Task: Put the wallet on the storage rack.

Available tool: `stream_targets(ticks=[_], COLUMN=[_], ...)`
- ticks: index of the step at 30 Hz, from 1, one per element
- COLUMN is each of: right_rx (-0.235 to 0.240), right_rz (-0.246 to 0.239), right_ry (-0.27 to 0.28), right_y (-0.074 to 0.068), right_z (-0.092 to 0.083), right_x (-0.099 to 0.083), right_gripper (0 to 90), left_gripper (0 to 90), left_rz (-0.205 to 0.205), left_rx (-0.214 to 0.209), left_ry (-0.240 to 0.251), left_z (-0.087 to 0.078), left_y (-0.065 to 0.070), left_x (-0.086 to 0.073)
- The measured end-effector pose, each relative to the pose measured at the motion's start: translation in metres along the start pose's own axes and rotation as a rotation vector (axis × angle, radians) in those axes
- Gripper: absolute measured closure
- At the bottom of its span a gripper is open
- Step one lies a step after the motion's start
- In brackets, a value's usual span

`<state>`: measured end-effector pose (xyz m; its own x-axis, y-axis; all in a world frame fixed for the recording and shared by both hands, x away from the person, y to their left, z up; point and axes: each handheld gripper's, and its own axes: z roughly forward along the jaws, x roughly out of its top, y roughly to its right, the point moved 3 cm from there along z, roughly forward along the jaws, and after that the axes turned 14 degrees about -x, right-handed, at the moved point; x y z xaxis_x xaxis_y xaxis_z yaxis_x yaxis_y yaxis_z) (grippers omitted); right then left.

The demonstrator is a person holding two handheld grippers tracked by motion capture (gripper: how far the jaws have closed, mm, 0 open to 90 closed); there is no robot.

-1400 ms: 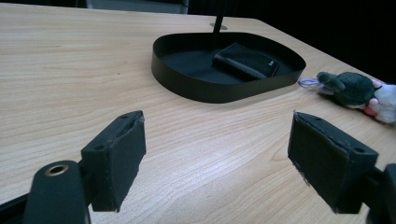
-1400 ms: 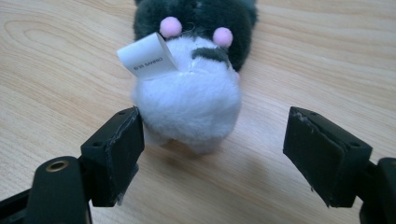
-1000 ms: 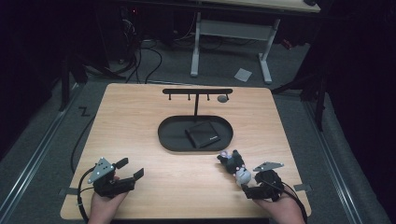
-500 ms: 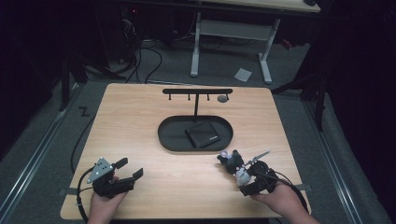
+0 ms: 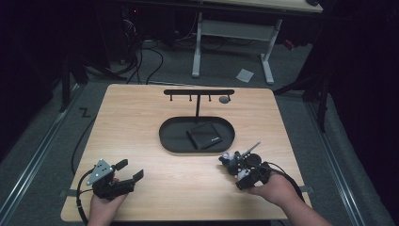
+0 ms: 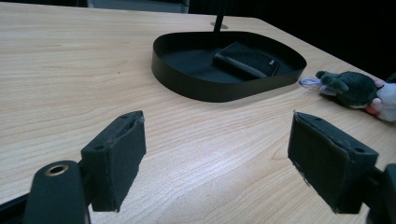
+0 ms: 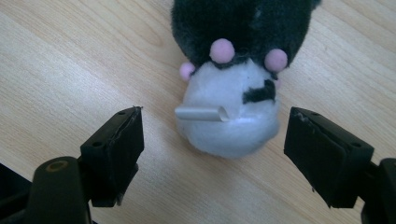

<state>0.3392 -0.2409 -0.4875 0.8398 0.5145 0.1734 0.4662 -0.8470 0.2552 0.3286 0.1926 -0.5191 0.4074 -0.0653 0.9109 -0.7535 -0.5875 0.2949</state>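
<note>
A small plush toy (image 7: 231, 109), dark grey with a white end and pink knobs, lies on the wooden table. My right gripper (image 7: 212, 154) is open, one pad on each side of the toy's white end and not touching it. In the high view the toy (image 5: 229, 161) lies just right of the tray's near edge, with the right gripper (image 5: 239, 170) over it. At the table's near left my left gripper (image 5: 129, 170) stands open with nothing in it. In the left gripper view its gripper (image 6: 215, 168) faces the tray, with the toy (image 6: 350, 86) at the far right.
A black oval tray (image 5: 175, 133) sits mid-table and holds a black wallet (image 5: 204, 135). Behind it rises a black T-shaped stand with hooks (image 5: 198, 92). In the left gripper view the tray (image 6: 224, 89) and wallet (image 6: 247, 60) lie ahead.
The right gripper has moved left and turned onto the plush toy, and its jaws now bracket the white end. The left gripper has stayed put.
</note>
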Motion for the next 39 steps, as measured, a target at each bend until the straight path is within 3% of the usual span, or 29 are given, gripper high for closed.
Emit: stream_targets(ticks=[17, 30, 39], right_rx=[-0.003, -0.015, -0.006], right_rz=[-0.016, 0.031, -0.022], right_ry=[-0.051, -0.138, -0.131], right_y=[-0.002, 0.002, -0.001], right_z=[0.014, 0.031, 0.030], right_x=[0.017, 0.029, 0.028], right_gripper=[20.8, 40.6, 47.2], left_gripper=[19.7, 19.7, 19.7], left_rz=[0.002, 0.000, 0.007], left_rx=[-0.002, -0.003, -0.008], left_ry=[-0.003, -0.004, 0.004], left_z=[0.001, 0.002, 0.003], left_y=[0.000, 0.000, 0.002], left_x=[0.000, -0.001, 0.000])
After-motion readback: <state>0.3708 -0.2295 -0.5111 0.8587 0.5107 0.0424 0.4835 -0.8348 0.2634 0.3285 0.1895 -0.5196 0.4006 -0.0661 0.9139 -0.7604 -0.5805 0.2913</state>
